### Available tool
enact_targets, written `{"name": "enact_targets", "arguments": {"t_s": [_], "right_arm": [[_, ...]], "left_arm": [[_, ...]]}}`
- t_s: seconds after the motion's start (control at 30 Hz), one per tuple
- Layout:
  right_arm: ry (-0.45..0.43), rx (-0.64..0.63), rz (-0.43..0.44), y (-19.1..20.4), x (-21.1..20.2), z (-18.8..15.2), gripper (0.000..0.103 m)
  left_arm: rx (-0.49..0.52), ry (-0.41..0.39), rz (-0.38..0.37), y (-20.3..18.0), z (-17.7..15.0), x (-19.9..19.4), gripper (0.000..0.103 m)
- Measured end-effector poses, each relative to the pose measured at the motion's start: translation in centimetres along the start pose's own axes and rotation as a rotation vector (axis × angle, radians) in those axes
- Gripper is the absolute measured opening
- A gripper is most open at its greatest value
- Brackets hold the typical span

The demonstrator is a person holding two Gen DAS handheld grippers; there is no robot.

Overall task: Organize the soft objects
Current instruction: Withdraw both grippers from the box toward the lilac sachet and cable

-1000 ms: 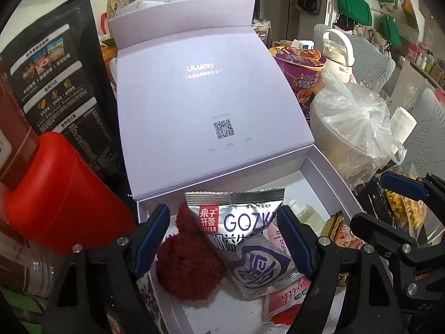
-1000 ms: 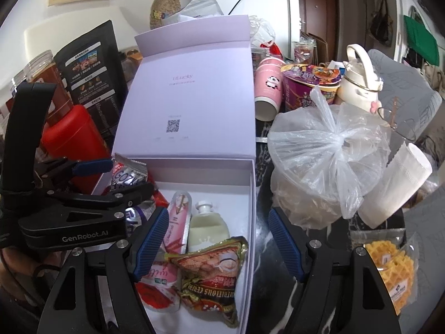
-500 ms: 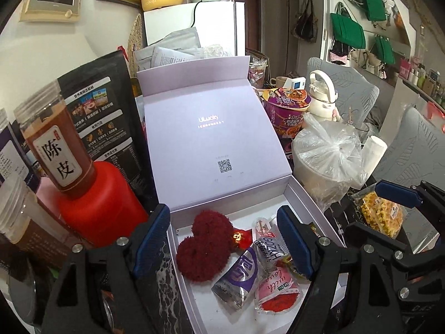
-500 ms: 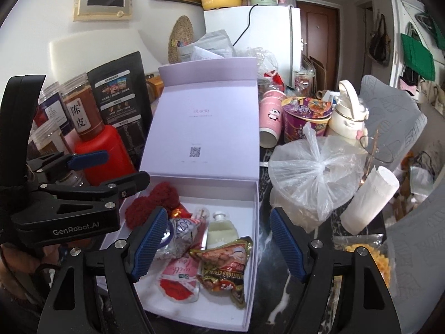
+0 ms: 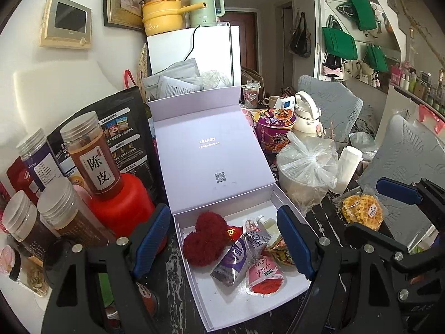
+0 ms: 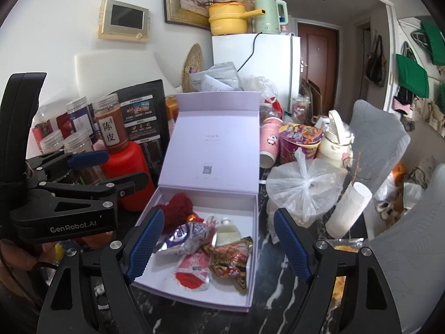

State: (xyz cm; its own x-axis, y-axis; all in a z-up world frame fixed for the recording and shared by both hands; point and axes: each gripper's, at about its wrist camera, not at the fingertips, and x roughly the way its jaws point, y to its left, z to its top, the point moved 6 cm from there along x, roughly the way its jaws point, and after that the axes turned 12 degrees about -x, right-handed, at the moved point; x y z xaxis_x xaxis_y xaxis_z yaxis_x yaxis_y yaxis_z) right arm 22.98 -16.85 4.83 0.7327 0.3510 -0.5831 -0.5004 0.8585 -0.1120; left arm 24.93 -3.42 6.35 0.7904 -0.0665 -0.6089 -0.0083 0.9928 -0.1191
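An open lilac box holds a fluffy red heart, a silver-purple snack packet, a pink pouch, a brown-gold snack packet and a small white pouch. My left gripper hovers open above the box, apart from everything in it. Beside it, over the box's right half, my right gripper has its jaws opening with nothing between the pads. Each gripper shows at the edge of the other's view.
The box lid stands upright behind. To the left are a red jar, an amber jar on top and a black bag. To the right are a knotted plastic bag, a paper roll, a waffle packet and a noodle cup.
Both grippers have risen and drawn back from the box, so it looks smaller and lower. The silver packet no longer fills the gap between the left fingers; it lies in the box.
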Motion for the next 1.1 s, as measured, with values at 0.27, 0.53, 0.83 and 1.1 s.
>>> {"name": "enact_targets", "arguments": {"t_s": [0.27,0.53,0.83,1.1], "right_arm": [[-0.028,-0.006,-0.006,1.1,-3.4,-0.9,0.083],[-0.038,0.005,-0.017,1.9,-6.2,-2.7,0.084],[-0.026,0.020,-0.027,2.8,-9.0,-6.2,0.084],[-0.003,0.065,-0.031,3.1,-10.6,-9.5,0.084]], "left_arm": [[0.018,-0.029,-0.020,-1.0,-1.3,-3.6,0.079],[0.025,-0.042,-0.048,-2.0,-3.7,-6.5,0.079],[0.031,-0.015,-0.080,-3.4,-7.5,-8.0,0.079],[0.023,-0.008,-0.124,-4.3,-10.5,-9.2,0.079]]}}
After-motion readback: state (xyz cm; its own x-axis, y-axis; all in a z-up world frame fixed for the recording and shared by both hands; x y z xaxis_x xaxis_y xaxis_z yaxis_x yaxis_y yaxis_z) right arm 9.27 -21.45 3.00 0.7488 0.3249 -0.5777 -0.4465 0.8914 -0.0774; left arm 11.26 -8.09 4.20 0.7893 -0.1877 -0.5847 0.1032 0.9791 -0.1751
